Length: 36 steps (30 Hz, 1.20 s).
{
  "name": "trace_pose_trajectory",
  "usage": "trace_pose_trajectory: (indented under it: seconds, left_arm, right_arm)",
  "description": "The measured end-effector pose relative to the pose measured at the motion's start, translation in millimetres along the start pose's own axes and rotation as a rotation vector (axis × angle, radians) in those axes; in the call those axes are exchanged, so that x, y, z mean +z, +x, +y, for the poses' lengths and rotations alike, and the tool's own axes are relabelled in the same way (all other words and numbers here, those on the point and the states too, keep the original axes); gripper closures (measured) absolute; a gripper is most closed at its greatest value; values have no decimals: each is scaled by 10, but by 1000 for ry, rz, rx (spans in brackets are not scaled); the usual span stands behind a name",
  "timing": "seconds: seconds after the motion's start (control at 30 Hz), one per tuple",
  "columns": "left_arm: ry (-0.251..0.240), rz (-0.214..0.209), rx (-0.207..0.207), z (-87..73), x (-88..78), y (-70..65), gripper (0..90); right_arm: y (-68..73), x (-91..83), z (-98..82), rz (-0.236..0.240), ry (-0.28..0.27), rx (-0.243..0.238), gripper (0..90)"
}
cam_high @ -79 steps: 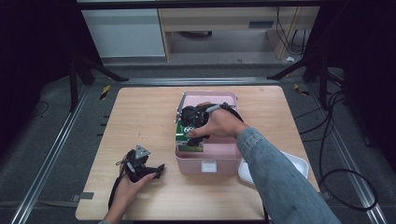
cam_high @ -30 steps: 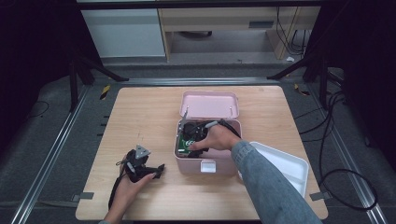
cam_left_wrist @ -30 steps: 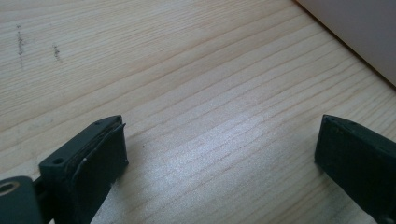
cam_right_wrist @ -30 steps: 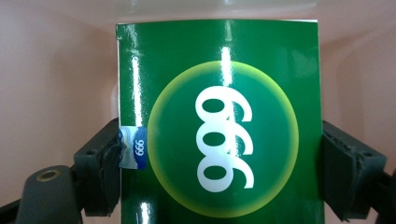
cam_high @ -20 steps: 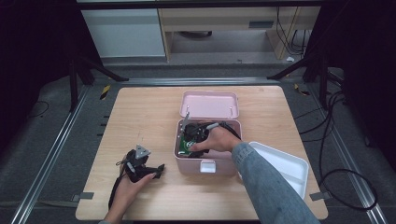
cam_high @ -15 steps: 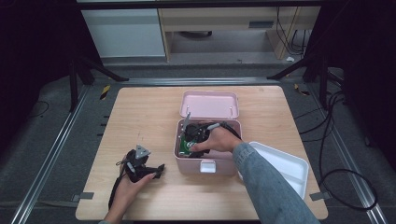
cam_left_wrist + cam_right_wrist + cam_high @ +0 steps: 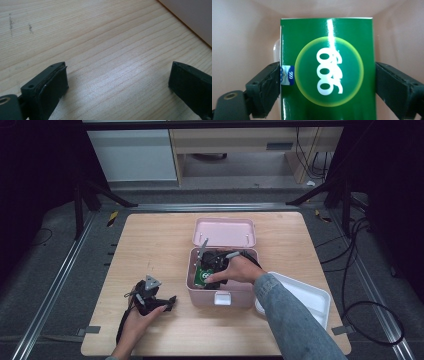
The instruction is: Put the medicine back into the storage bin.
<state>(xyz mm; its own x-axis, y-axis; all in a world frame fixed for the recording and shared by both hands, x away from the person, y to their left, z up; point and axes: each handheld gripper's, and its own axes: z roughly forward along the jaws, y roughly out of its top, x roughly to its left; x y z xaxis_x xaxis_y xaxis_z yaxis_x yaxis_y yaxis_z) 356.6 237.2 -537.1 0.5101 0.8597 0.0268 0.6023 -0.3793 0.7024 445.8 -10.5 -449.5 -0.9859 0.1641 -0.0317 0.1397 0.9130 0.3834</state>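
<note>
The green box [image 7: 327, 72] lies inside the open pink case [image 7: 222, 297], its round emblem facing the right gripper view. The right hand-held gripper [image 7: 210, 267] reaches into the case with the box between its jaws; these have just been opening, and they stand at the box's sides or just off them. The left hand-held gripper [image 7: 117, 80] rests on the wooden counter [image 7: 150, 245], jaws wide apart and empty. A white tray [image 7: 310, 295] sits beside the case.

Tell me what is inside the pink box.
Inside the pink box lies a green carton with a yellow-green circle, between the jaws of the right gripper, which have just been opening. The carton, gripper and hand cover the rest of the box's floor.
</note>
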Motion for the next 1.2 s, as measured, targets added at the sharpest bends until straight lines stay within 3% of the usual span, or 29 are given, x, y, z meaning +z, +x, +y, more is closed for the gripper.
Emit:
trace_pose_trajectory:
  seconds: [0.2,0.57,0.93,1.2]
  left_arm:
    - [0,0,1,0,0,1,16]
    - [0,2,0,0,0,0,16]
    - [0,0,-1,0,0,-1,16]
    - [-1,1,-2,-1,-1,-3,16]
  right_arm:
    - [-7,-157,-6,-2,-50,23,77]
    - [46,-506,-107,-51,-111,42,83]
    - [-4,-903,-482,-127,-163,111,164]
    - [-5,-1194,-823,-183,-175,162,306]
